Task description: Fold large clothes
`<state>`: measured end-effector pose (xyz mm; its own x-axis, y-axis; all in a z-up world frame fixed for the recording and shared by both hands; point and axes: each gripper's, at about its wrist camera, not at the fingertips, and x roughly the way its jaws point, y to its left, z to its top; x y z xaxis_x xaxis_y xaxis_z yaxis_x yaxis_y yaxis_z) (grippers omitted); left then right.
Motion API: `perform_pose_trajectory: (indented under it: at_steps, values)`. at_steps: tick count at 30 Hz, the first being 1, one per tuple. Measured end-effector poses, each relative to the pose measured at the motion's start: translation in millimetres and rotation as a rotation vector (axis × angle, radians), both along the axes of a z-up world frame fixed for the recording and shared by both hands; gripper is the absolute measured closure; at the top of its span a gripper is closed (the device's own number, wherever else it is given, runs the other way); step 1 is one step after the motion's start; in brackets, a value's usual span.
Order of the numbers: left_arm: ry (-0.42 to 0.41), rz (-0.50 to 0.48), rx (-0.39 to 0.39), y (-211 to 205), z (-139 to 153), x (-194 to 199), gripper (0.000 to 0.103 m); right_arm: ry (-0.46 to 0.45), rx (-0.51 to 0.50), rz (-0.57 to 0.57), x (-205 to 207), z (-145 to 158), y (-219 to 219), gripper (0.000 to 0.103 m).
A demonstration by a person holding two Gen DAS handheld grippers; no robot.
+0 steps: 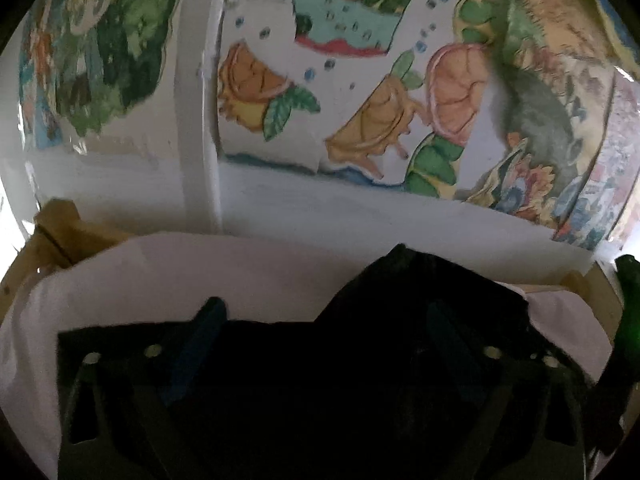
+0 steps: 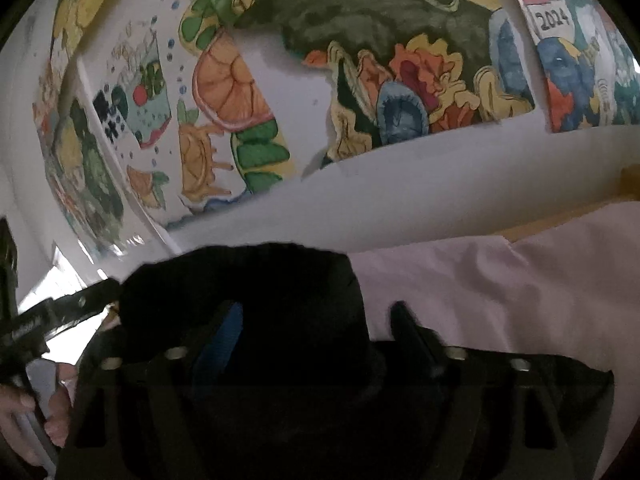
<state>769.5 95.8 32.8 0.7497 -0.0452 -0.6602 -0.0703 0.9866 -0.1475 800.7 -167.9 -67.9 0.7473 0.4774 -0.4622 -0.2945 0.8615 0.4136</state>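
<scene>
A black garment (image 1: 420,292) bunches between and over the fingers of my left gripper (image 1: 324,320), whose jaws stand wide apart with dark cloth filling the gap. In the right wrist view the same black garment (image 2: 248,284) is heaped over my right gripper (image 2: 316,320), covering the space between its blue-padded left finger (image 2: 224,332) and right finger (image 2: 408,328). Whether either gripper pinches the cloth is hidden by the fabric. Both grippers are held up above a pale pink sheet (image 1: 240,280), also seen in the right wrist view (image 2: 500,288).
A white wall with colourful fruit and flower paintings (image 1: 360,92) stands close ahead, also in the right view (image 2: 360,80). A wooden frame edge (image 1: 52,232) borders the pink sheet. The other gripper (image 2: 48,316) and a hand (image 2: 52,412) show at left.
</scene>
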Motion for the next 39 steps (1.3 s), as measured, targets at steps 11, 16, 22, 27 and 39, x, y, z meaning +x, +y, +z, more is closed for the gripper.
perform_pose_trajectory:
  at_steps: [11,16,22,27,39]
  values:
    - [-0.052,0.023,-0.095,7.2,5.3,-42.4,0.098,-0.036,-0.005,0.026,-39.2,10.5,-19.7,0.086]
    - [-0.111,0.006,-0.092,12.7,12.8,-96.6,0.099,-0.092,-0.062,0.092,-85.3,26.9,-29.7,0.088]
    - [-0.133,-0.023,-0.132,16.9,10.7,-153.2,0.099,-0.152,-0.19,0.17,-145.2,38.7,-34.7,0.089]
    - [-0.096,-0.021,-0.193,26.1,-6.0,-178.9,0.1,-0.14,-0.281,0.212,-174.5,25.3,-32.7,0.091]
    - [-0.03,0.017,-0.288,42.8,-75.9,-167.0,0.1,-0.025,-0.4,0.206,-166.1,-45.0,-11.6,0.092]
